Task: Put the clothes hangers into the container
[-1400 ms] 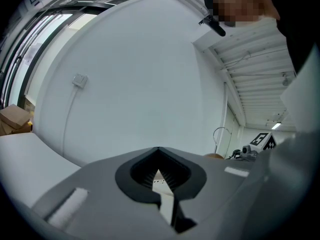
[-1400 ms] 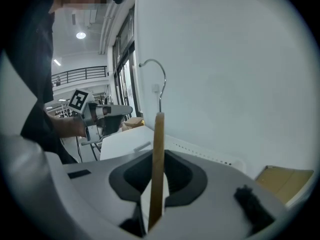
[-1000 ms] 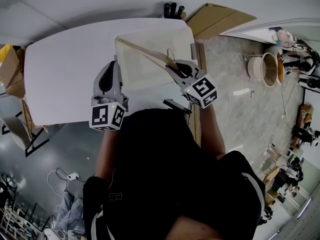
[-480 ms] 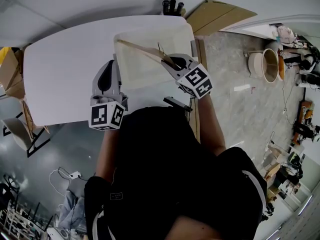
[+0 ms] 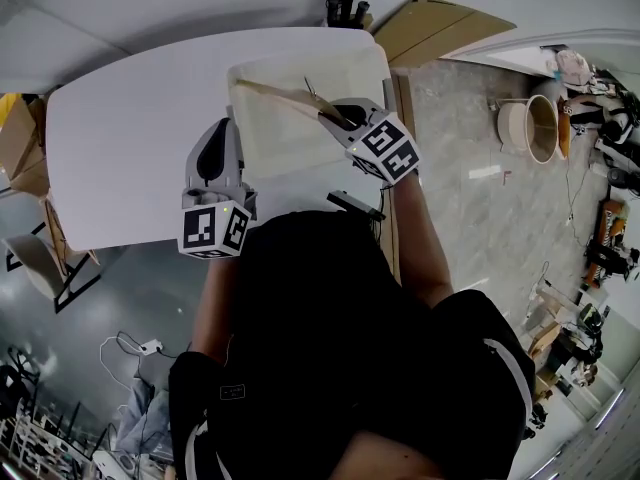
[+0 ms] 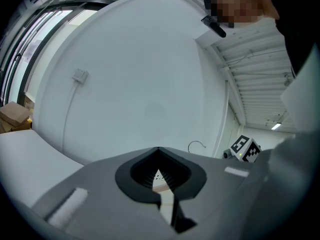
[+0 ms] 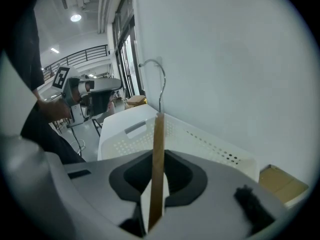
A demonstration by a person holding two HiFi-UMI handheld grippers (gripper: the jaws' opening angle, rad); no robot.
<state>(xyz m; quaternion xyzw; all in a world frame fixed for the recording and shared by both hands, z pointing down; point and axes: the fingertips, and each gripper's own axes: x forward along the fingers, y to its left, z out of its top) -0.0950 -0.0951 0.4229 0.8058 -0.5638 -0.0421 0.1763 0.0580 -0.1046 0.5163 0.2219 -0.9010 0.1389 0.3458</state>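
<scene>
White surface (image 5: pixel 120 148): right gripper (image 5: pixel 338 118) jaws clamp wooden hanger (image 5: pixel 285 98) over container (image 5: pixel 240 140), not yet released; left gripper (image 5: pixel 219 133) jaws together, empty.

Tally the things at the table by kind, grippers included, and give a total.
wooden clothes hanger: 1
white container: 1
grippers: 2, the left gripper and the right gripper
Total: 4

Soft, even indoor light; the white table (image 5: pixel 130 138) looks bright, with faint shadows. A ceiling lamp (image 7: pixel 75 18) glares. Strong fisheye bending, black rounded corners in both gripper views, foreground slightly blurred.
</scene>
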